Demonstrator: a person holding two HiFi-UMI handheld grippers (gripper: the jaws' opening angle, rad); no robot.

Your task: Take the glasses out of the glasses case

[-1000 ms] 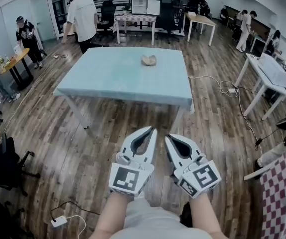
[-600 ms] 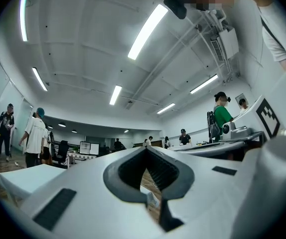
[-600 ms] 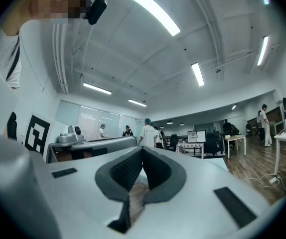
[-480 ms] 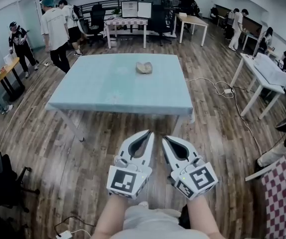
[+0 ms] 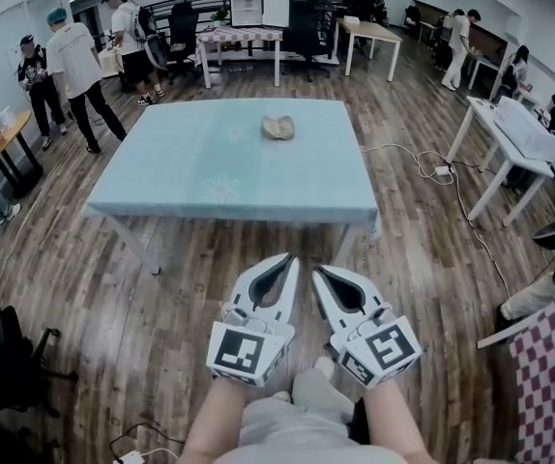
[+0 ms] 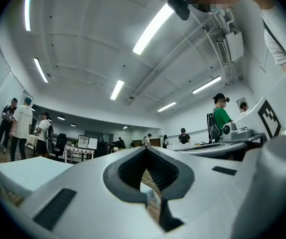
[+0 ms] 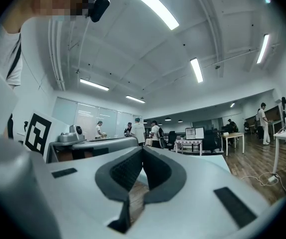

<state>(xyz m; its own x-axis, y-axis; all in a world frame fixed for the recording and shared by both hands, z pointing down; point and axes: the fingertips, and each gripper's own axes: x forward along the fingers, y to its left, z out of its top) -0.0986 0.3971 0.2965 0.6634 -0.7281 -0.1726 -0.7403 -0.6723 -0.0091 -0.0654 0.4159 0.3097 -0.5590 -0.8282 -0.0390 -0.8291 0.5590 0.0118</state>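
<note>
Wooden floor [image 5: 142, 288] fills the bottom of the head view, and just above the person's legs sit both tools, side by side at lower centre. Left gripper [image 5: 286, 258]: jaws clenched tip to tip with nothing between them. Its own view confirms it, only floor showing through the hollow behind the pads. Right gripper [image 5: 319, 271]: same story, closed and empty, tips pointing up-frame toward the table. Held low and together like this, they look parked for the approach rather than set to grasp; that's my read.

Next up the frame comes the pale blue table [image 5: 210, 177], bare across its near half. Toward its far edge, just right of centre, lies the glasses case [image 5: 277, 127], a small beige lump, alone and well apart from both grippers. Whether it's open or shut is too small to tell. So the task hasn't begun, and the jaws must part before anything gets gripped.

Beyond, at upper left, people [image 5: 70, 61] stand in a group; a desk with monitors [image 5: 258, 13] closes the back.
</note>
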